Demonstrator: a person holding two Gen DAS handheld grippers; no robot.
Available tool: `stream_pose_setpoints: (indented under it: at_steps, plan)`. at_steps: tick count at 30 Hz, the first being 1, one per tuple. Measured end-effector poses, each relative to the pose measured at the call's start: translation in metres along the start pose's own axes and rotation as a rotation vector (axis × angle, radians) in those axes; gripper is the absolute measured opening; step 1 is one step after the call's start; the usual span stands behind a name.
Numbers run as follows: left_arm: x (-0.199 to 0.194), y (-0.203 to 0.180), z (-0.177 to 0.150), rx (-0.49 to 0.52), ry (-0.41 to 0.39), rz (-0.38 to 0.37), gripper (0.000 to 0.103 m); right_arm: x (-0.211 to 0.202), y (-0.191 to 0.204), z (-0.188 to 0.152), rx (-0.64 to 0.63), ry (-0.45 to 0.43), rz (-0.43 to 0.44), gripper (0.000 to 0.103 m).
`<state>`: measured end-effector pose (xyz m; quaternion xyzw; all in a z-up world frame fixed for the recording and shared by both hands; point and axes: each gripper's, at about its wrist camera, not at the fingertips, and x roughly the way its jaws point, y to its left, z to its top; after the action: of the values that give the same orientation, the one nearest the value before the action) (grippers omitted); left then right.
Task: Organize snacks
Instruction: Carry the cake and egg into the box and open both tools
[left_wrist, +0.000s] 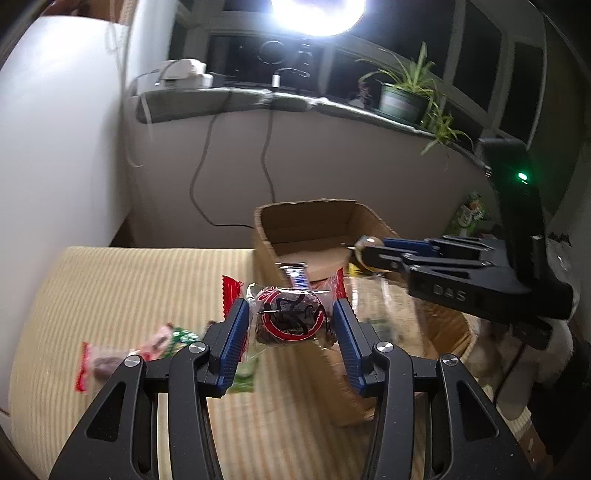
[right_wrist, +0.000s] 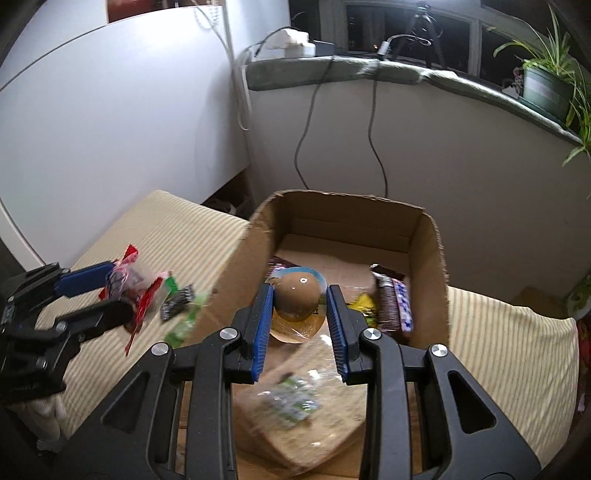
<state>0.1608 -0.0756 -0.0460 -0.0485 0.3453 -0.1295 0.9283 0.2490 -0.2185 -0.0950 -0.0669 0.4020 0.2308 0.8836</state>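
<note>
My left gripper (left_wrist: 291, 320) is shut on a clear-wrapped dark snack with a red ring print (left_wrist: 290, 318), held above the striped cloth beside the cardboard box (left_wrist: 314, 214). In the right wrist view that left gripper (right_wrist: 114, 295) appears at the far left with the same packet (right_wrist: 123, 278). My right gripper (right_wrist: 300, 310) is shut on a packaged brown egg (right_wrist: 297, 291), hanging over the open cardboard box (right_wrist: 255, 254). From the left wrist view the right gripper (left_wrist: 360, 251) reaches in from the right over the box with the egg (left_wrist: 365, 243) at its tips.
Several loose snack packets (left_wrist: 110, 354) lie on the striped cloth (left_wrist: 129, 280) left of the box. Inside the box are wrapped bars (right_wrist: 393, 302) and a clear bag (right_wrist: 295, 398). A windowsill with a potted plant (right_wrist: 543, 85) and hanging cables stands behind.
</note>
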Motion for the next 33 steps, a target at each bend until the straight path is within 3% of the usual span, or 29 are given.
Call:
stream_pose_setpoints:
  at_steps: [15, 29, 32, 33]
  plan:
    - [0.026, -0.052, -0.003, 0.074, 0.058, -0.074, 0.046, 0.008, -0.044, -0.004, 0.051, 0.029, -0.042, 0.03]
    - [0.031, -0.059, -0.002, 0.076, 0.075, -0.071, 0.049, 0.006, -0.053, -0.006, 0.066, 0.031, -0.053, 0.033]
    - [0.031, -0.059, -0.001, 0.074, 0.072, -0.071, 0.053, 0.006, -0.052, -0.006, 0.067, 0.03, -0.058, 0.038]
    - [0.03, -0.059, -0.001, 0.073, 0.072, -0.073, 0.053, 0.005, -0.052, -0.006, 0.067, 0.027, -0.061, 0.048]
